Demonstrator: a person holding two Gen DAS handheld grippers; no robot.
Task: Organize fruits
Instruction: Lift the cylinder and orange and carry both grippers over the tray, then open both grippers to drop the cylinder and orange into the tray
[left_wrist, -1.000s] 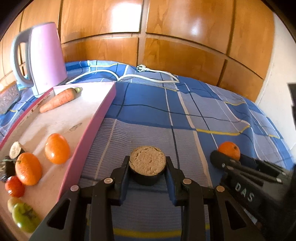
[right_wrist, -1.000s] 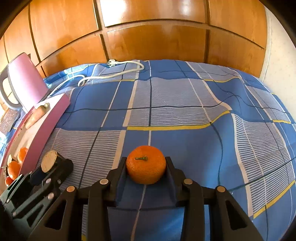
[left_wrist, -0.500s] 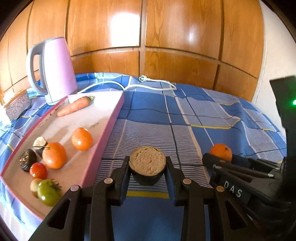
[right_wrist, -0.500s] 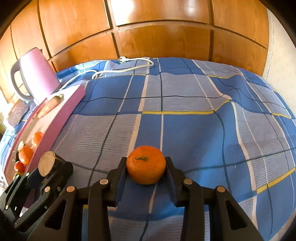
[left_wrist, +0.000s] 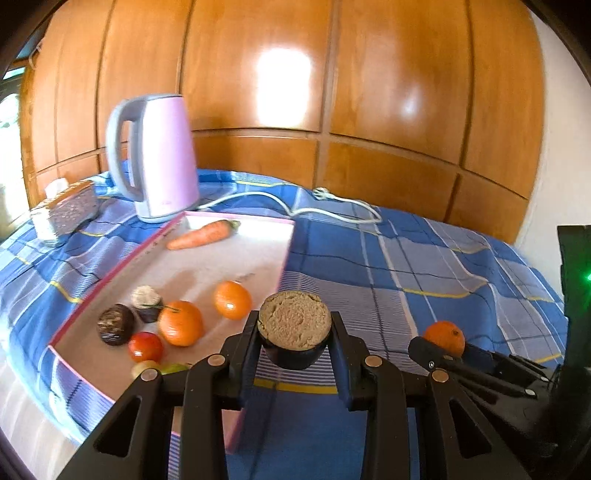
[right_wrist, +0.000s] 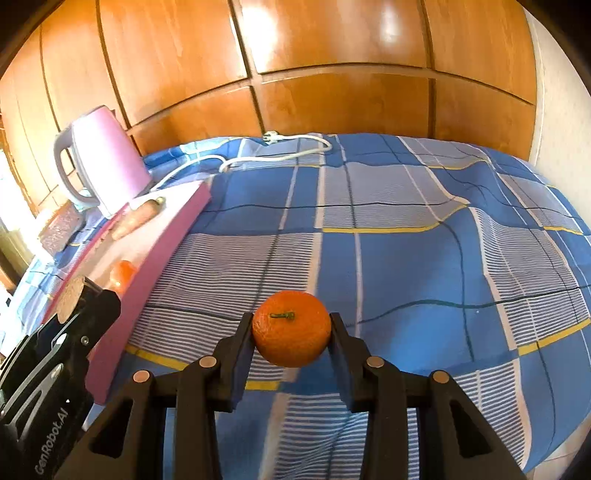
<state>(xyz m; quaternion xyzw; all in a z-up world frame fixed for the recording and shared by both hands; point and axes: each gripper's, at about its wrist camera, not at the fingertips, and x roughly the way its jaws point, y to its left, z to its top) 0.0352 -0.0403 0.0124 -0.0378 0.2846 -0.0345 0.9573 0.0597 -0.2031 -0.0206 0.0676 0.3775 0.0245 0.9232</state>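
Note:
My left gripper (left_wrist: 294, 343) is shut on a dark eggplant piece (left_wrist: 294, 328) with a tan cut face, held above the right edge of the pink tray (left_wrist: 286, 254). My right gripper (right_wrist: 291, 338) is shut on a tangerine (right_wrist: 291, 328), held above the blue checked cloth; it also shows in the left wrist view (left_wrist: 444, 336). The tray holds a carrot (left_wrist: 201, 236), two tangerines (left_wrist: 232, 304), a tomato (left_wrist: 145, 346), two dark eggplant pieces (left_wrist: 115, 324) and a greenish fruit partly hidden behind my left finger.
A pink kettle (left_wrist: 155, 158) stands behind the tray, its white cord (left_wrist: 332, 206) lying across the blue checked cloth (right_wrist: 406, 240). A glittery box (left_wrist: 70, 212) sits at the far left. Wooden panels (left_wrist: 332, 92) back the surface.
Both grippers have lifted and pulled back with their loads. The left one has swung left, so more of the tray and kettle shows.

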